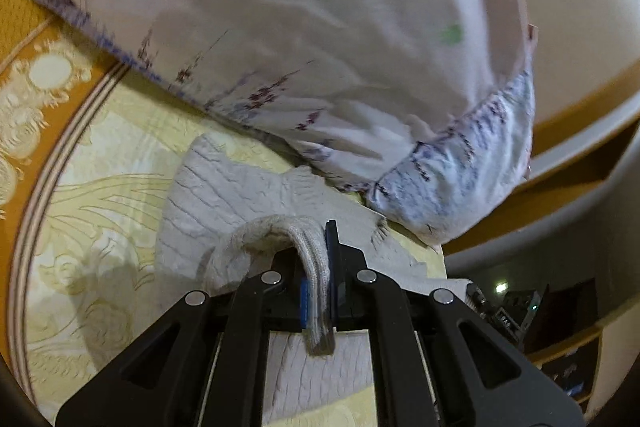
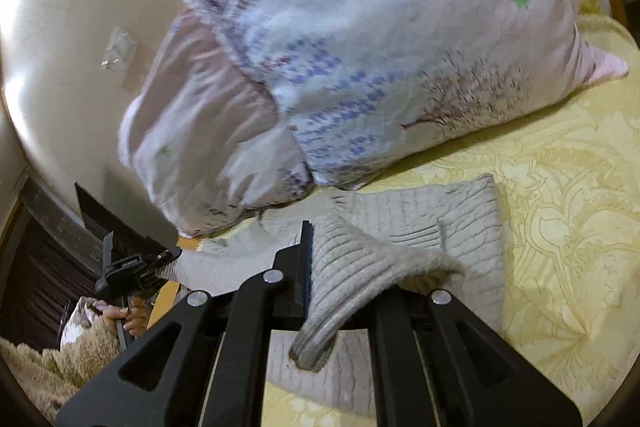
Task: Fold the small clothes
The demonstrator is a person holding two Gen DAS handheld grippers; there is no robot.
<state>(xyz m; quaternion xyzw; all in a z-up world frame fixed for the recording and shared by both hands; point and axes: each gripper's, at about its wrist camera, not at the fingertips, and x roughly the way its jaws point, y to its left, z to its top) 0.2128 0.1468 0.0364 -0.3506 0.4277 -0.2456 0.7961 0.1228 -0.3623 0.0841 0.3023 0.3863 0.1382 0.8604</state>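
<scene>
A small grey ribbed knit garment (image 1: 224, 195) lies on the yellow patterned bedspread (image 1: 100, 163). My left gripper (image 1: 320, 239) is shut on a folded edge of the knit, which hangs back between its fingers. In the right wrist view the same knit garment (image 2: 448, 223) lies ahead, and my right gripper (image 2: 320, 239) is shut on another edge of it, lifted into a ridge. The other gripper's body (image 2: 132, 267) shows at the lower left, held by a hand.
A large pillow with pink, blue and tree print (image 1: 300, 27) lies just behind the garment, also in the right wrist view (image 2: 360, 47). An orange bedspread border (image 1: 24, 39) runs on the left. A cream wall (image 2: 72, 27) and dark shelving (image 1: 560, 307) stand beside the bed.
</scene>
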